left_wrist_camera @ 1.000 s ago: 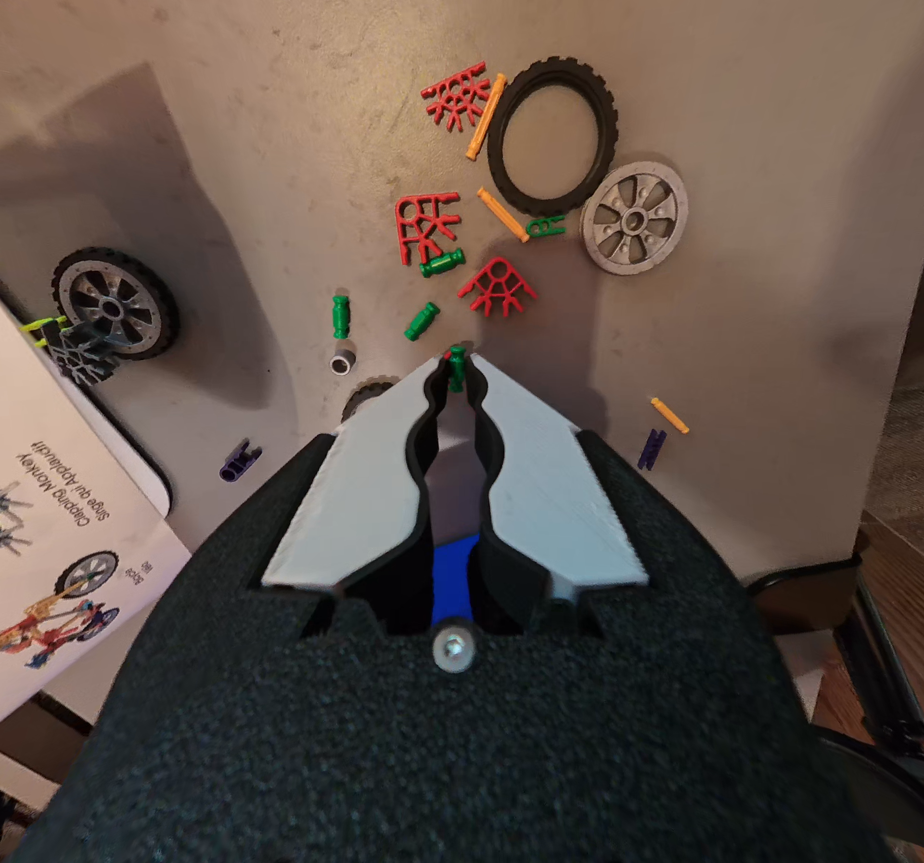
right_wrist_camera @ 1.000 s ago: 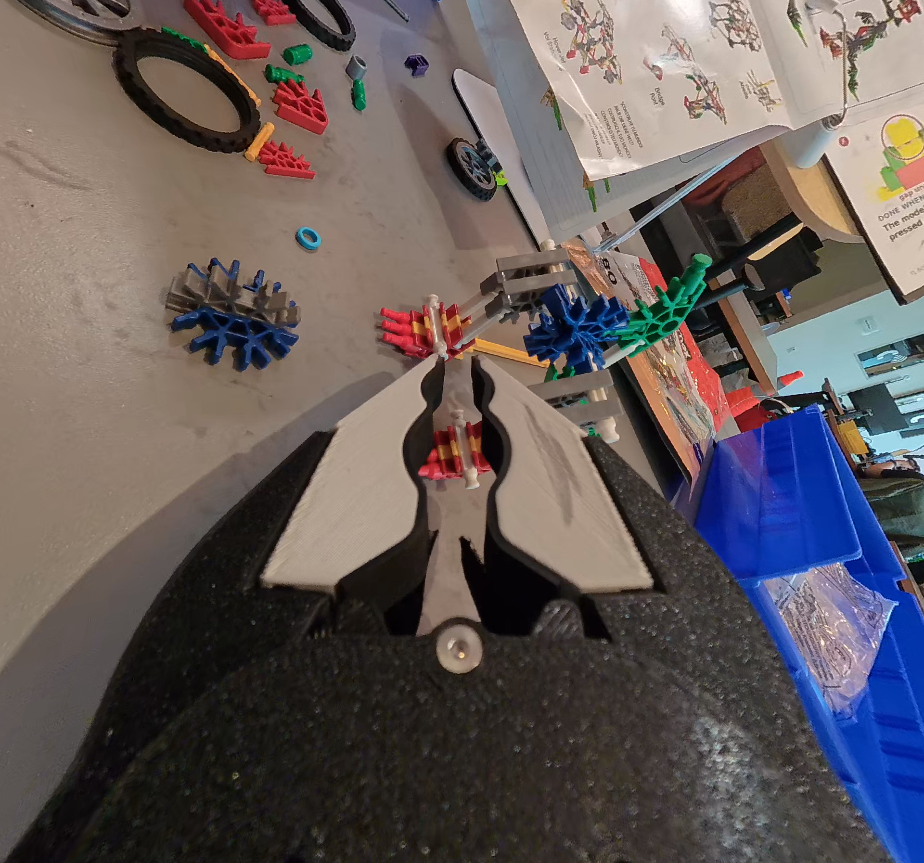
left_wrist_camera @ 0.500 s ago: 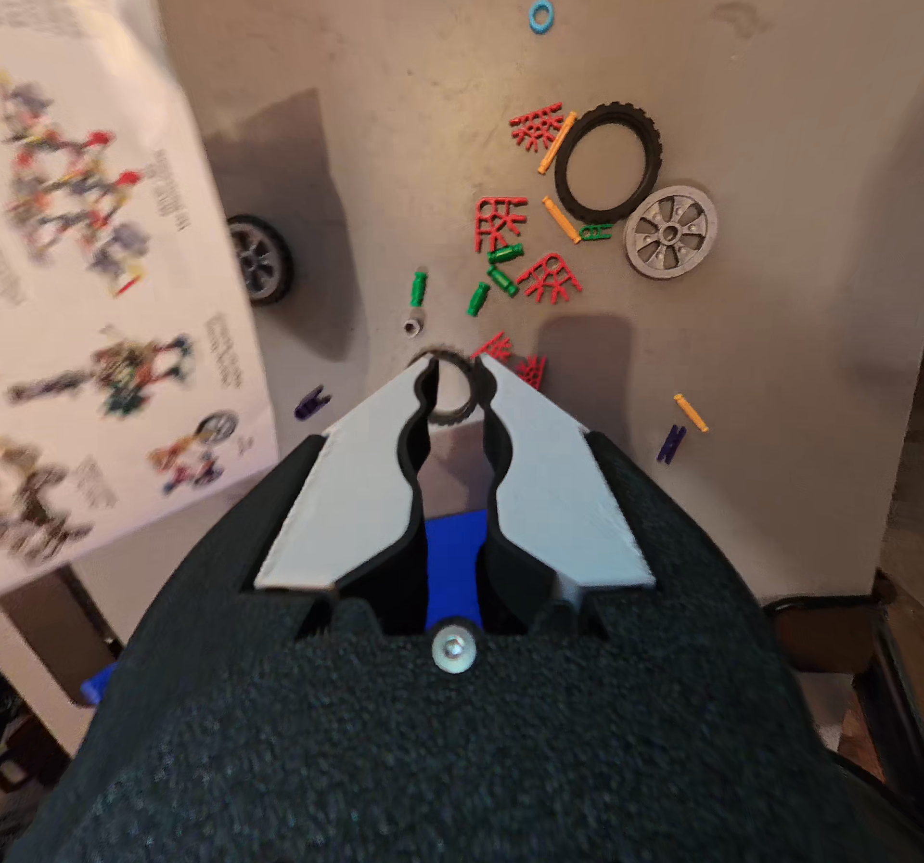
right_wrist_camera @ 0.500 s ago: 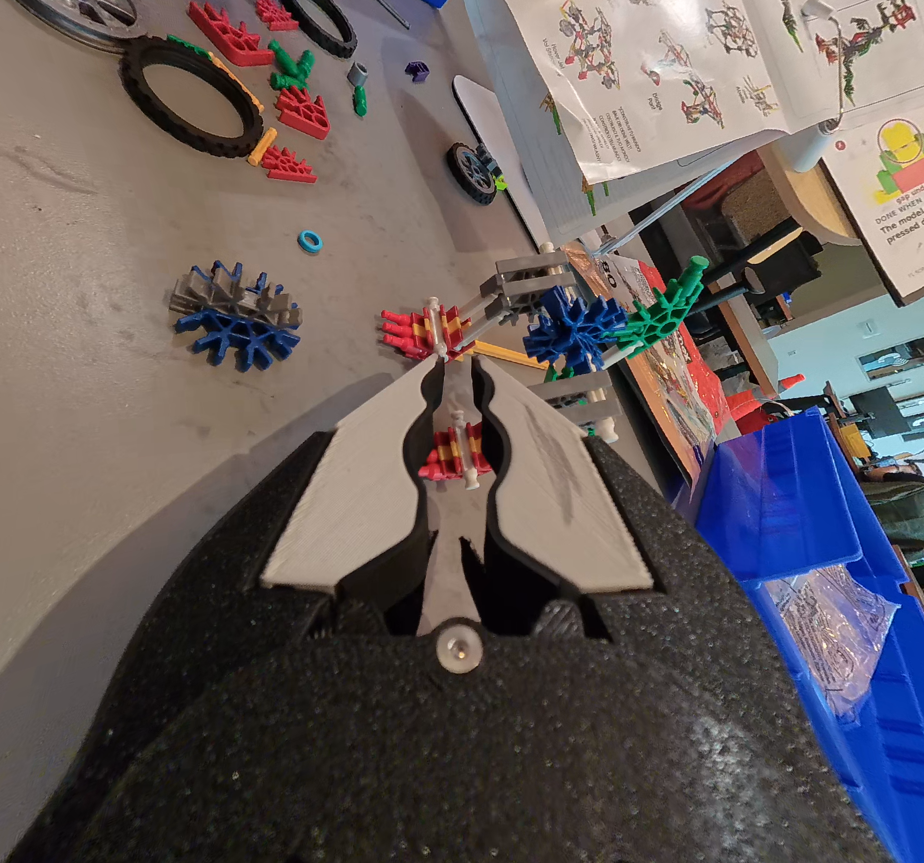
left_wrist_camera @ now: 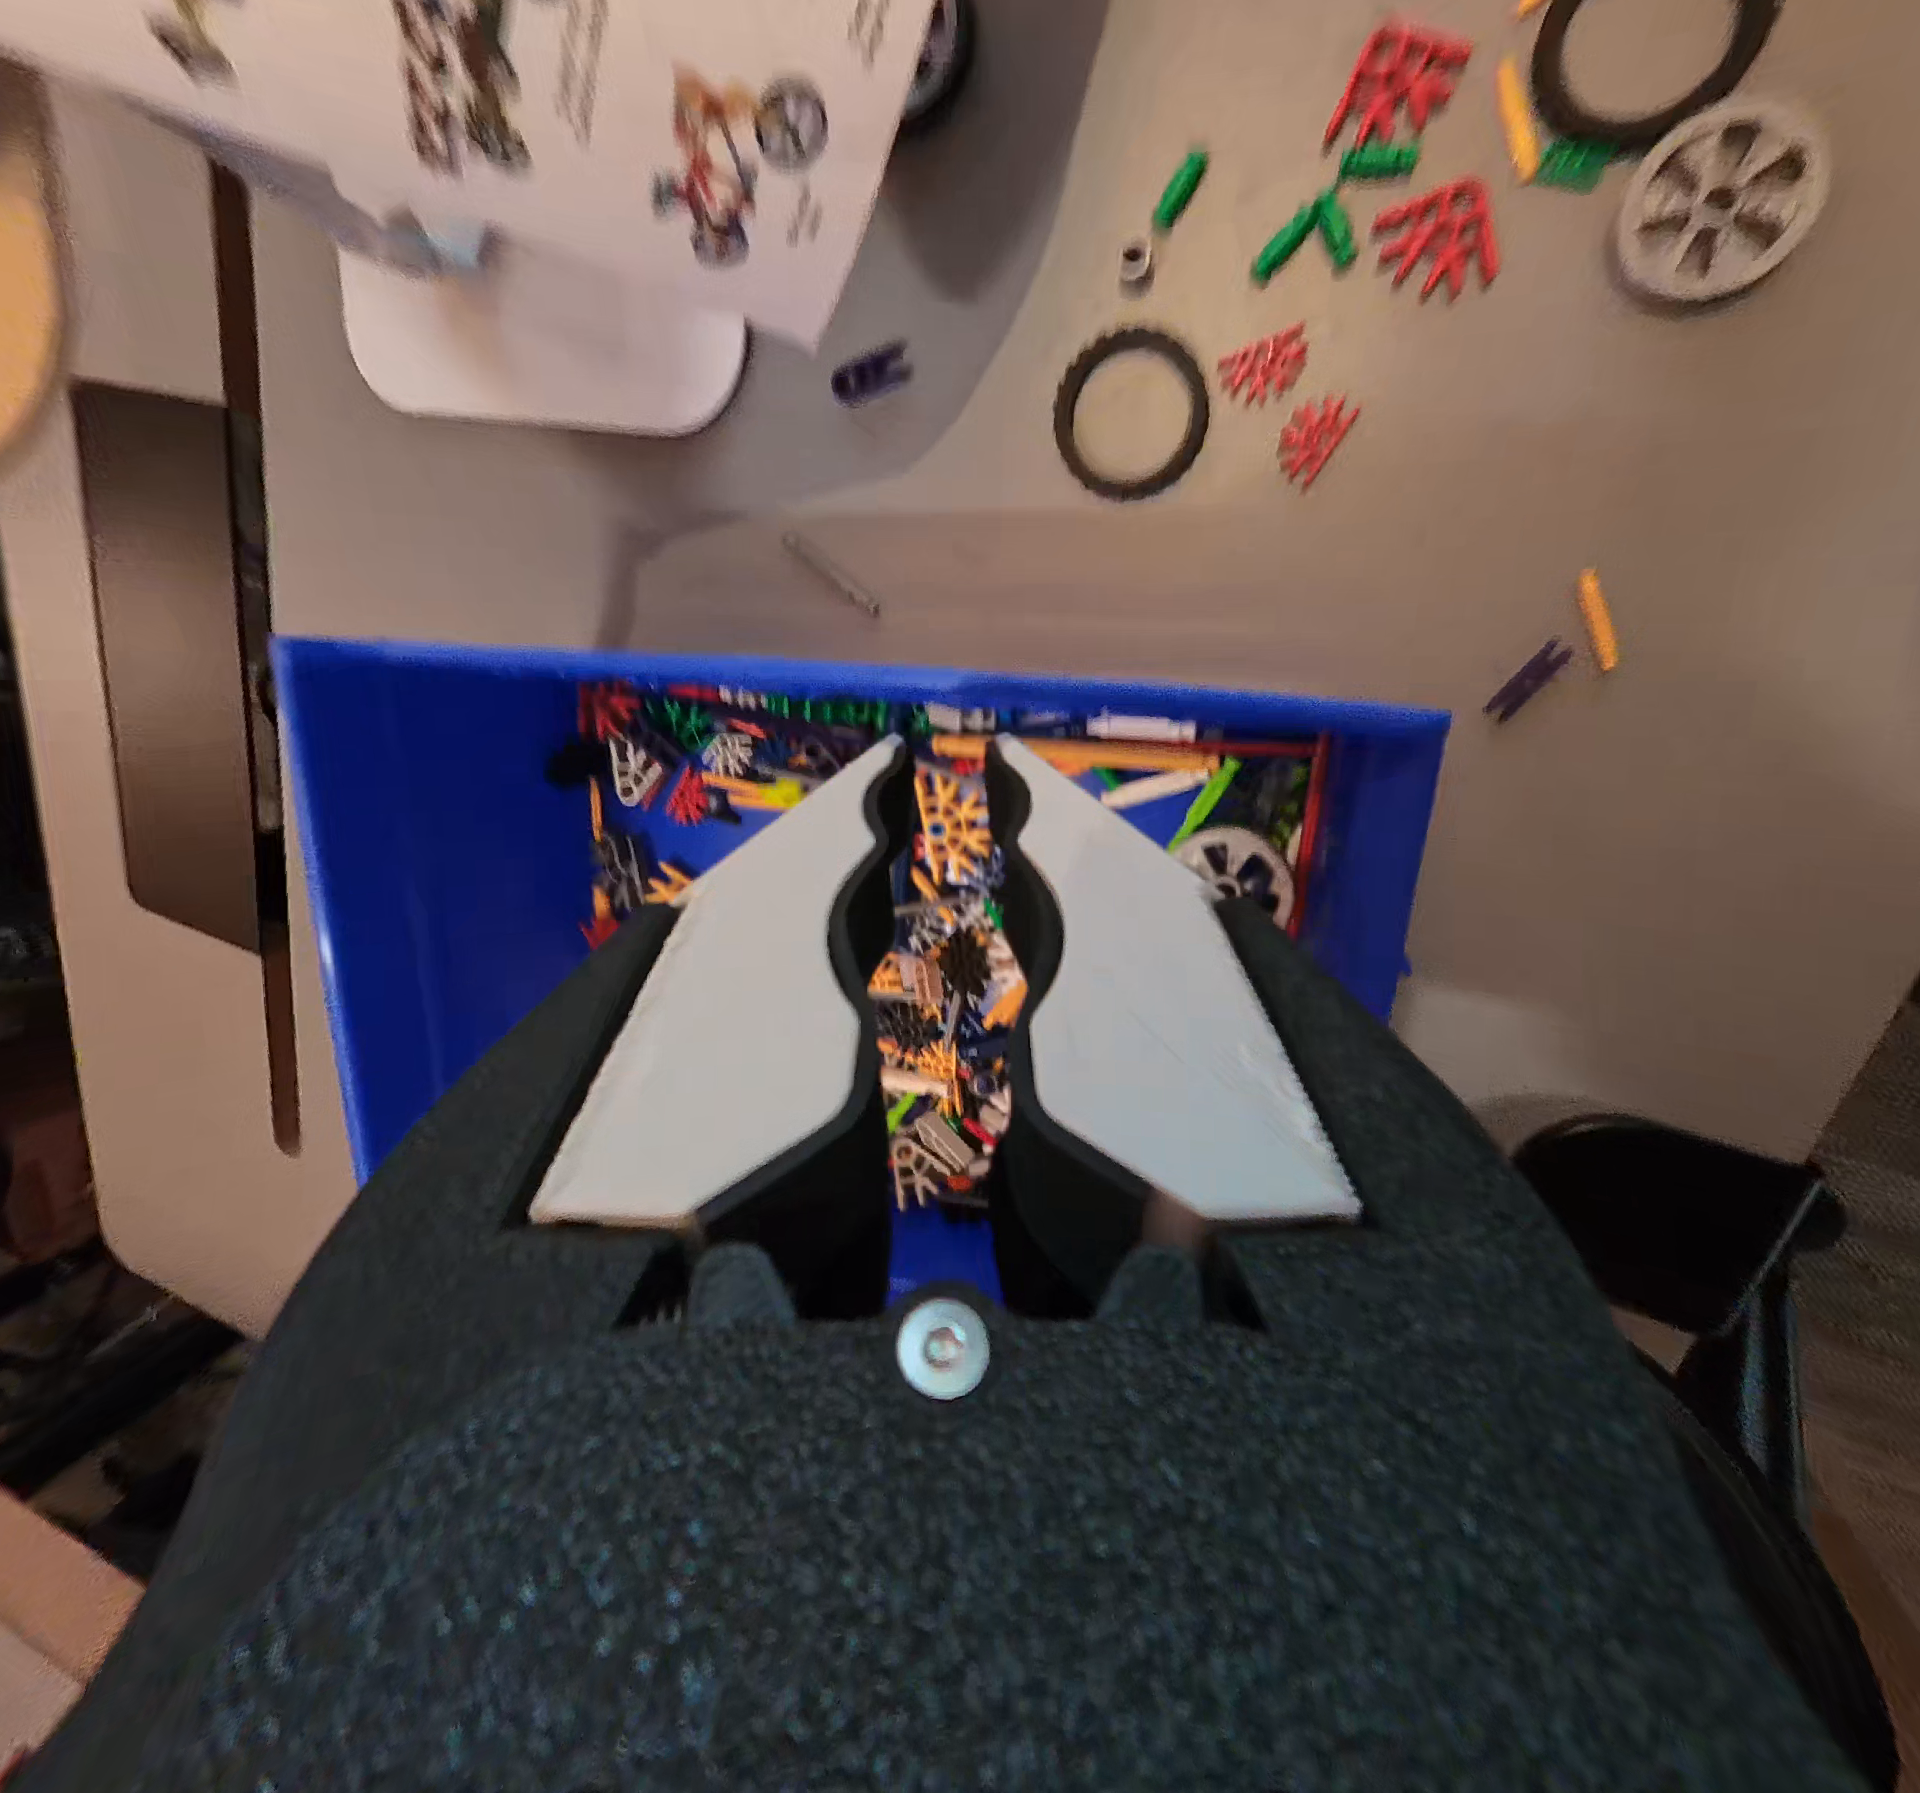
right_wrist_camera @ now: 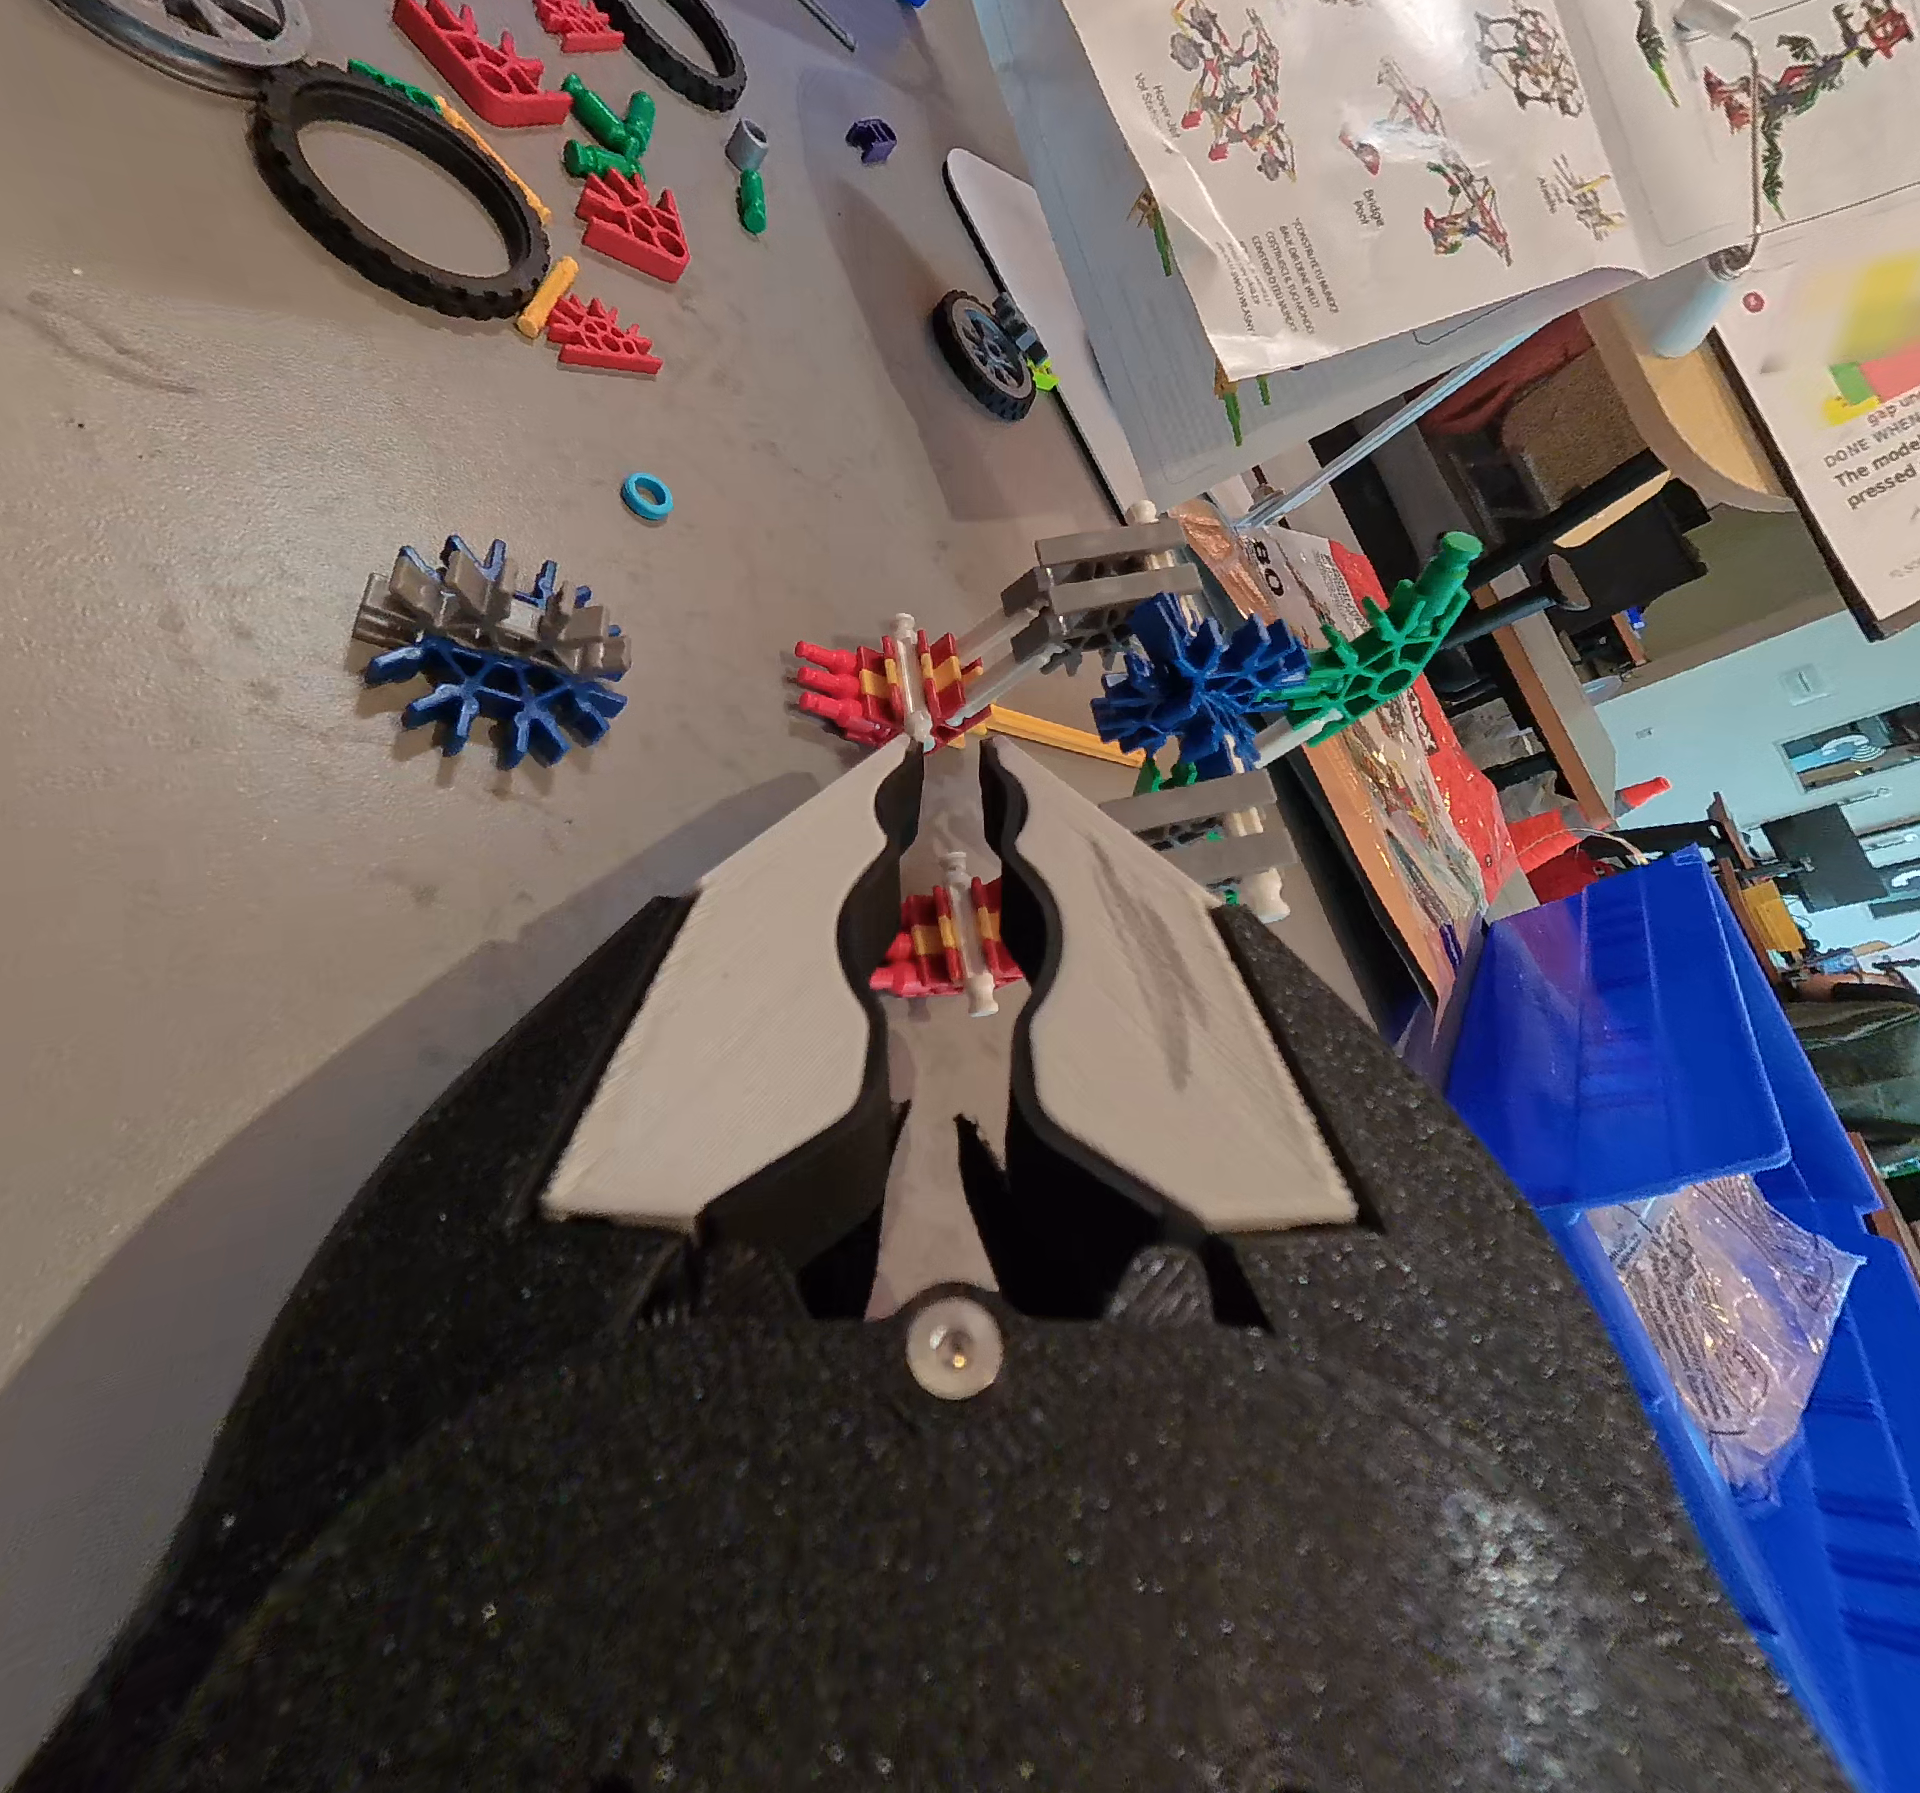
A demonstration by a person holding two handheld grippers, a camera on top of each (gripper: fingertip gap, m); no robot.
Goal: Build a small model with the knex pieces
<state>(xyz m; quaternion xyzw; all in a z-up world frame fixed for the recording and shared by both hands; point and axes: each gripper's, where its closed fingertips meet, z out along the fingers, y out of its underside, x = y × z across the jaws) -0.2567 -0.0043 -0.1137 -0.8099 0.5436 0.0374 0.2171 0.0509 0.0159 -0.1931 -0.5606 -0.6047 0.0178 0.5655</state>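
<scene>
My left gripper (left_wrist_camera: 945, 751) hangs over a blue bin (left_wrist_camera: 436, 808) full of small mixed construction pieces (left_wrist_camera: 945, 995). Its jaws stand slightly apart with nothing between them. My right gripper (right_wrist_camera: 945, 751) is shut on a built model (right_wrist_camera: 1195, 673) of red-and-yellow, grey, blue and green connectors on white rods. A red-and-yellow part (right_wrist_camera: 940, 943) sits between the jaws. The model is held just above the grey table, near its edge.
Beyond the bin lie a small black tyre (left_wrist_camera: 1130, 413), a large tyre (left_wrist_camera: 1652, 29), a grey hub (left_wrist_camera: 1720, 211), red connectors (left_wrist_camera: 1439, 231) and green rods (left_wrist_camera: 1304, 231). An instruction sheet (right_wrist_camera: 1351, 81) hangs above. A blue-and-grey connector stack (right_wrist_camera: 499, 663), a ring (right_wrist_camera: 646, 496) and blue bins (right_wrist_camera: 1621, 1016) show. My right fingertips sit around 30 cm from my left ones. The blue-and-grey connector stack (right_wrist_camera: 499, 663) is closer to my right gripper, around 7 cm from its tips; the left tips are 30 cm off.
My left gripper let go of a green rod among the loose pieces, opened, and pulled back over the blue bin. My right gripper has stayed still with the model.
</scene>
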